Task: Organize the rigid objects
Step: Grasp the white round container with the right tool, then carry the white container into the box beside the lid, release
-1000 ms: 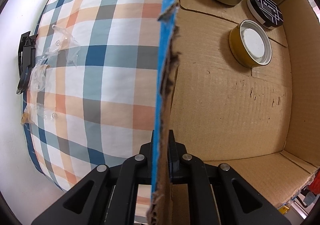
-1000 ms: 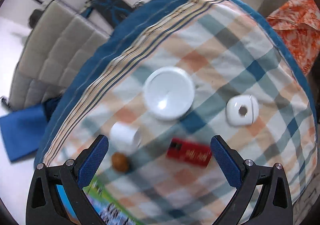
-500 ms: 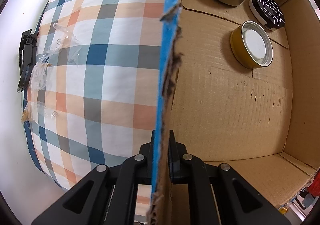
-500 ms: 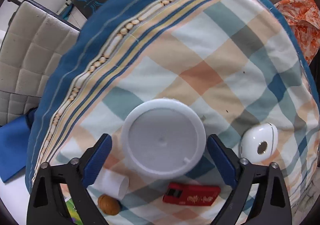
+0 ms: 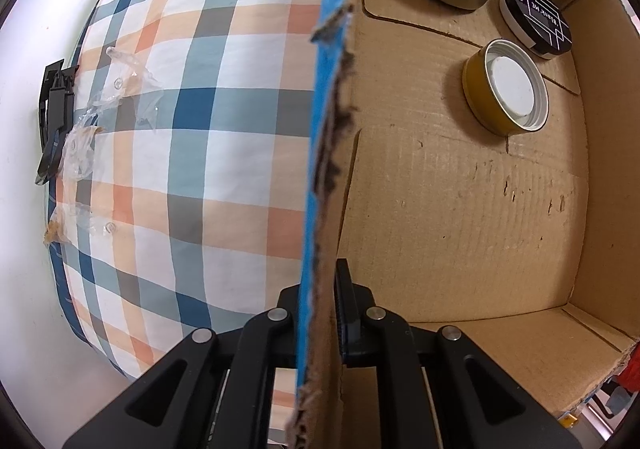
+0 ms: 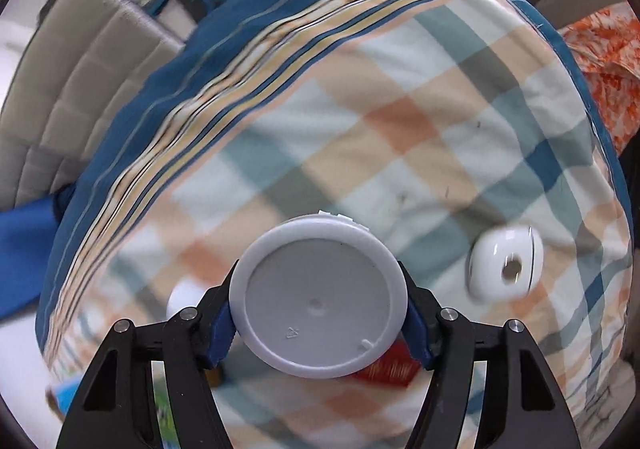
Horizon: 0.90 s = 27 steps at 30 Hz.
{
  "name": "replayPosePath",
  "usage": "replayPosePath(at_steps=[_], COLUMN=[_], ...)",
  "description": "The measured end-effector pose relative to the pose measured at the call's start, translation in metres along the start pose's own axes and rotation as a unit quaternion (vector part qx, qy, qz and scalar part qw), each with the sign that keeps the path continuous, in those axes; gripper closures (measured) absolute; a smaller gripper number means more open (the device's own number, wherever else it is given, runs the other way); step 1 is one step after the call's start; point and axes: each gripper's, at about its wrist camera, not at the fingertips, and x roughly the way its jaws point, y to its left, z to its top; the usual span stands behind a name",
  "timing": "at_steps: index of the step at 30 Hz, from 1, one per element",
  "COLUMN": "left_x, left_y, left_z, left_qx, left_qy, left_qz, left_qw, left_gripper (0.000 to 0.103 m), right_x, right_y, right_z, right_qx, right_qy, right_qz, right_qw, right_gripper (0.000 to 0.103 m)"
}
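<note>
R gripper [image 6: 319,323], wide open 1 s ago, now clamps white round lid [image 6: 319,303] at lower centre; L gripper [image 5: 320,313] still pinches cardboard box wall [image 5: 326,209], so boxing's next.

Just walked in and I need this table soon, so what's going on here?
Someone is sorting small items off the plaid cloth into a cardboard box. The left gripper is clamped on the box's wall. The right gripper is closed on a round white lid. Three round tins already sit in the box; a white case and a red item remain on the cloth.
</note>
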Motion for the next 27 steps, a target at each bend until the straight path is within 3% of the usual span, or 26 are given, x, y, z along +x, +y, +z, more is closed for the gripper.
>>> replayPosePath(at_steps=[7,13,17,21,27], left_x=[0.002,0.003,0.002,0.002,-0.001], left_y=[-0.005,-0.007,-0.007,-0.007,-0.003], left_z=[0.000,0.000,0.000,-0.001,-0.002], left_qx=[0.005,0.005,0.004,0.002,0.002], left_qy=[-0.001,-0.003,-0.003,-0.004,-0.006], left_qz=[0.005,0.006,0.007,0.006,0.004], left_qw=[1.0000,1.0000,1.0000,1.0000,1.0000], left_gripper=[0.096,0.096,0.096,0.096,0.096], right_x=[-0.046,-0.092,-0.125,-0.128,-0.107], right_y=[0.041,0.099,0.115,0.139,0.159], right_z=[-0.070,-0.140,-0.198,-0.240,-0.265], right_qx=[-0.070,-0.154,-0.205,-0.247,-0.260], right_qy=[0.005,0.012,0.024,0.017,0.016], right_qz=[0.074,0.126,0.155,0.134,0.092], right_qw=[0.995,0.980,0.966,0.960,0.961], right_gripper=[0.033,0.033,0.033,0.033,0.033])
